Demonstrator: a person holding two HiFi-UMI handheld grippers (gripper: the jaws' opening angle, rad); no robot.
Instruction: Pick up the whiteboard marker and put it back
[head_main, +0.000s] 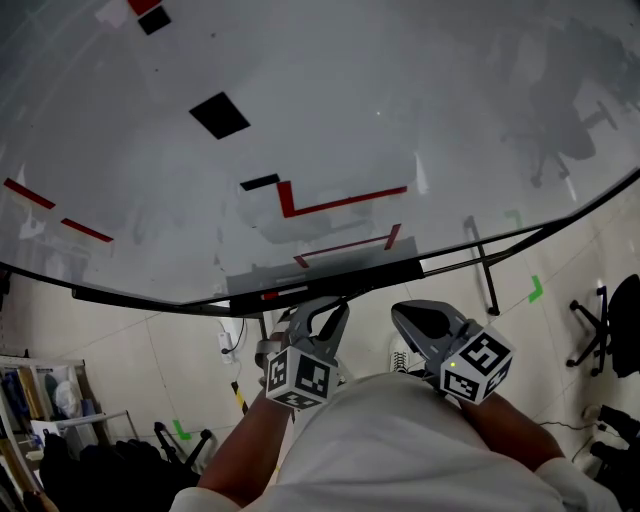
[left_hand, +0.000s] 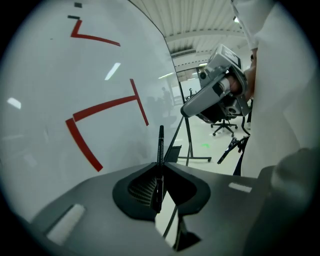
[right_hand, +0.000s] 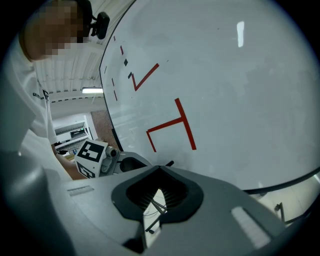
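The black whiteboard marker (left_hand: 159, 161) stands upright between the jaws of my left gripper (left_hand: 160, 166), which is shut on its lower half; its upper end pokes out above the jaw tips. In the head view the left gripper (head_main: 322, 318) hangs just below the bottom ledge (head_main: 330, 283) of the whiteboard (head_main: 330, 110). The marker itself is hard to make out there. My right gripper (head_main: 422, 322) is beside it on the right, jaws shut with nothing between them (right_hand: 160, 168). Both point towards the board, which carries red lines (head_main: 340, 203).
Black squares (head_main: 219, 115) are stuck on the board. A small red object (head_main: 270, 296) lies on the ledge. The board's stand leg (head_main: 486, 272) reaches the tiled floor at right, near an office chair (head_main: 603, 330). Clutter and shelving (head_main: 50, 420) fill the lower left.
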